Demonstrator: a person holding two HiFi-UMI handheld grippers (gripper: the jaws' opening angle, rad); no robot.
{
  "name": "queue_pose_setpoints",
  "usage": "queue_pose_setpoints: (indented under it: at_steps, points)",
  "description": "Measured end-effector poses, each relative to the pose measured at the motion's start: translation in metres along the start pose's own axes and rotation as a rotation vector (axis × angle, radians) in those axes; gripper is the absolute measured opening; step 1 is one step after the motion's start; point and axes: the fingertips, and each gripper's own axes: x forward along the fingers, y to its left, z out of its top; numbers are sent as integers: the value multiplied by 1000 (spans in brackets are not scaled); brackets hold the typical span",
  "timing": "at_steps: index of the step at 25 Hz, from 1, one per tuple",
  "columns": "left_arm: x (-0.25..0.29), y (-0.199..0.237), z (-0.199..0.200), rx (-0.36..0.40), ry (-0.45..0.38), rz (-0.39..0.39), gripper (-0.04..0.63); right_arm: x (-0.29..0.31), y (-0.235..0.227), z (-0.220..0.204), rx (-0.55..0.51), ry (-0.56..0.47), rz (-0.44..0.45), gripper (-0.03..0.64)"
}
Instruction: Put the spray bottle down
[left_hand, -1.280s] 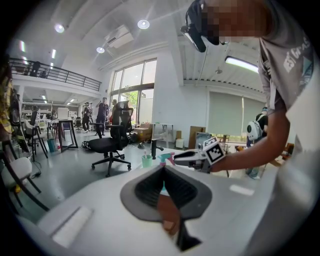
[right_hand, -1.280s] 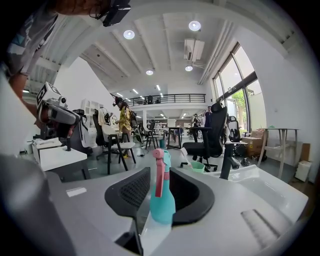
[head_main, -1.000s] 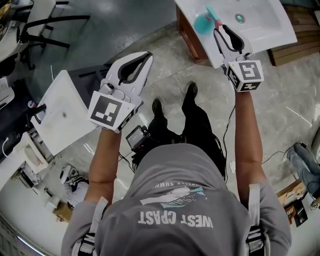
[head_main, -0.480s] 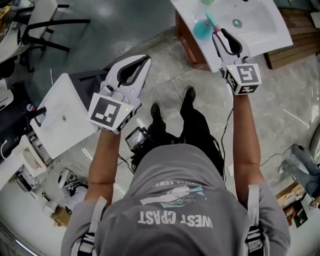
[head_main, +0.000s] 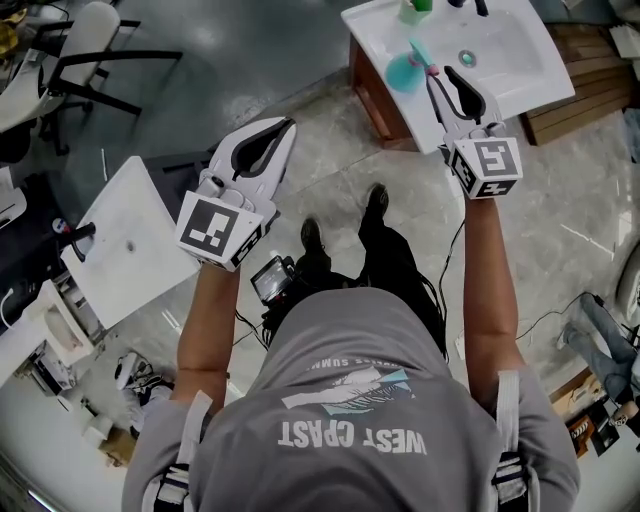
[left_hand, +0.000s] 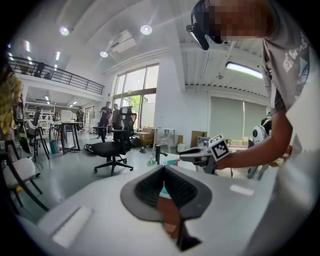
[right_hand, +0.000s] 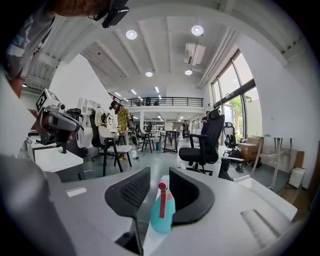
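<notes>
The spray bottle (head_main: 404, 72) has a teal body and a pink trigger. It hangs upright over the near left corner of a white sink (head_main: 520, 70). My right gripper (head_main: 437, 71) is shut on its head. In the right gripper view the spray bottle (right_hand: 161, 212) fills the gap between the jaws, and the right gripper (right_hand: 159, 174) hides its base. My left gripper (head_main: 289, 123) is held out over the floor, well left of the sink. It is shut with nothing in it, and the left gripper (left_hand: 163, 169) shows its tips touching.
A green bottle (head_main: 414, 10) stands at the sink's back edge, left of a dark tap. The sink rests on a brown cabinet (head_main: 372, 82). A second white sink (head_main: 130, 240) lies low at the left. Office chairs (head_main: 85, 45) stand at the far left, and wooden pallets (head_main: 590, 70) lie to the right.
The sink and bottle have slid lower in the head view as the camera moved. The right gripper still holds the bottle over the same sink corner. The left gripper has barely moved.
</notes>
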Motion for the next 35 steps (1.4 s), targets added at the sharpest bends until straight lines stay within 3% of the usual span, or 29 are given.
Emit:
queue_pose_setpoints:
  at_steps: [7,12,22,28,35]
  points:
    - [-21,7,17,5,-27,4,3,-21,11,34,15,-31,-27,101]
    - [-35,11,29,13,-51,8,3,-43,22,61,40,-71,-26,1]
    - [-90,21,52,36,-117,34,3,-87,72,141,-5,-112,18,0]
    - [-124,26,51,32,-138,57,3,-106,110,180,96,-125,119,-2]
    - [-161,30,42,25,-154,77,3,-125,146,202,78,-126,132,-2]
